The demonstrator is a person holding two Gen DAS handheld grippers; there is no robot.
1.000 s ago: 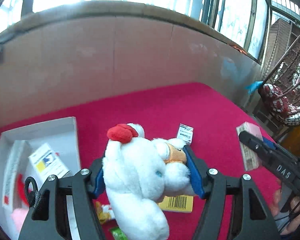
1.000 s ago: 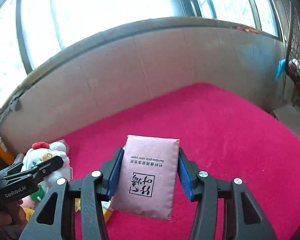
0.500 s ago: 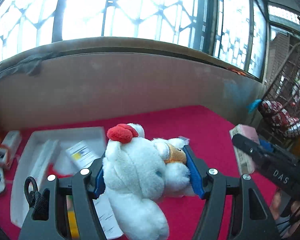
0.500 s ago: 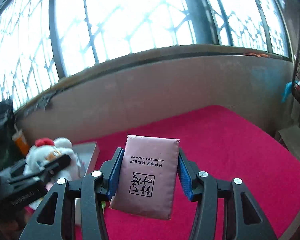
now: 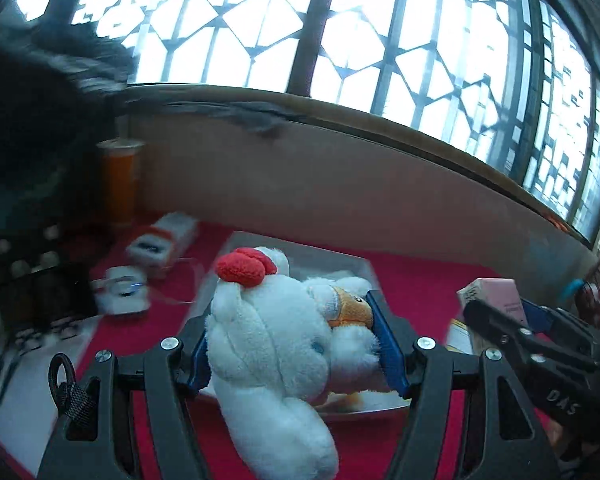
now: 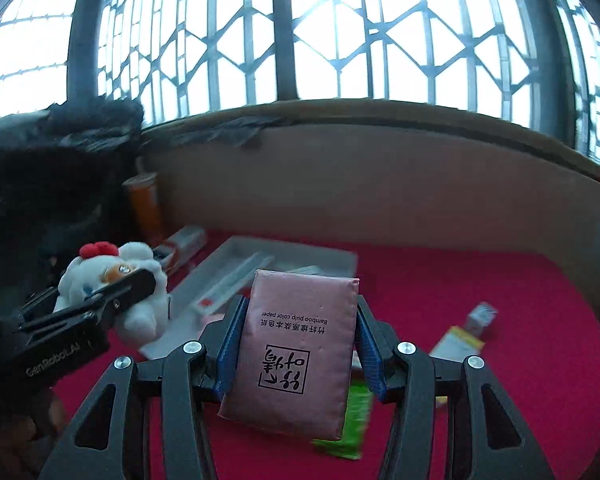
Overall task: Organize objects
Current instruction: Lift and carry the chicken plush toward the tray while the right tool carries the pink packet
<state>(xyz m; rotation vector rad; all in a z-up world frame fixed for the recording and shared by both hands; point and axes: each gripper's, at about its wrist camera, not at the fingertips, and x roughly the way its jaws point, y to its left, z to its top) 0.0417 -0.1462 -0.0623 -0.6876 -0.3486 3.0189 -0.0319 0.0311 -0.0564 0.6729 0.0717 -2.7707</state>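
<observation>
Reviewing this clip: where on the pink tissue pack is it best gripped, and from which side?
Across its two long side edges, coming in from the short end nearest the hand, as the right gripper has it. The pink tissue pack is a flat, soft rectangle, so pads on the narrow sides span its width and hold it upright without crushing the printed face.

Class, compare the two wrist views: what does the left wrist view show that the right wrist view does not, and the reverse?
Only the left: two white fluffy items on the red cloth.
Only the right: a green packet and a small box.
Both: the white plush toy in the left claw, the pink tissue pack in the right claw, the white tray, the orange cup.
</observation>
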